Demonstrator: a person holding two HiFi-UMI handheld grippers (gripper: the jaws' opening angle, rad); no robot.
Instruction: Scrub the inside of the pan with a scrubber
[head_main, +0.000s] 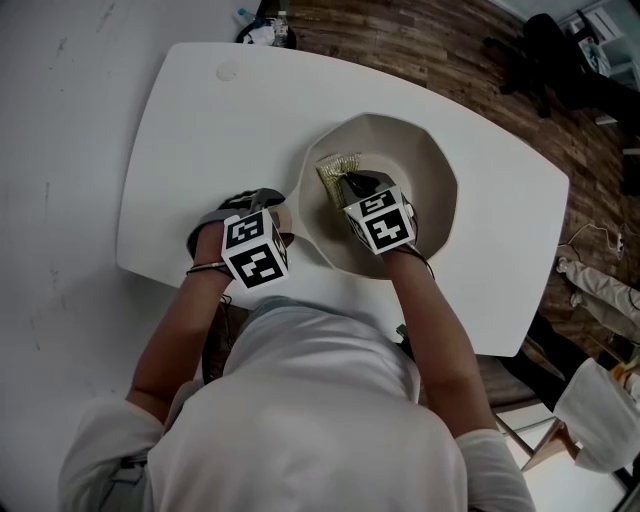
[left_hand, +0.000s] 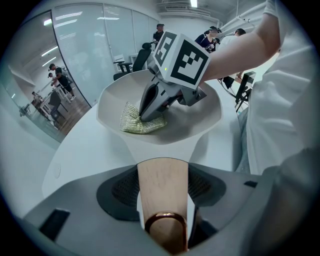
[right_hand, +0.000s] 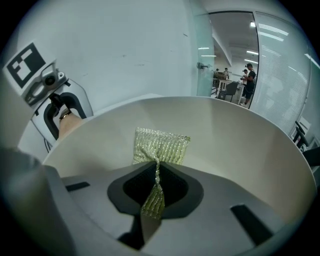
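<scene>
The pan (head_main: 432, 165) sits on the white table (head_main: 190, 140), a pale, deep bowl with angled walls. The scrubber (right_hand: 161, 144), a yellow-green mesh pad, lies inside it on the wall nearest the handle, low on the slope and not on the pan's floor.

My right gripper (right_hand: 154, 196) is down inside the pan and has the scrubber by its near edge. The mesh is bunched into a thin twisted strip between the pads, so the jaws stand narrow, pinched on it. The rest of the pad fans out ahead of the fingertips and lies flat against the pan's wall. The pad's long axis runs on from the jaws, up the slope towards the rim.

The pan's wooden handle (left_hand: 162, 182) sticks out over the rim on the side nearer me and to my left. My left gripper (left_hand: 162, 205) is clamped across it just outside the pan, jaws set wide around the wood. A copper-coloured ring (left_hand: 165, 222) on the handle's end shows close below.

I judge the scrubbing to be under way. The right hand is the one at the pad. The coming stroke depends on keeping the free mesh pressed to the wall ahead of the jaws as I drag it round the pan. The left hand only has to hold the pan from turning.
</scene>
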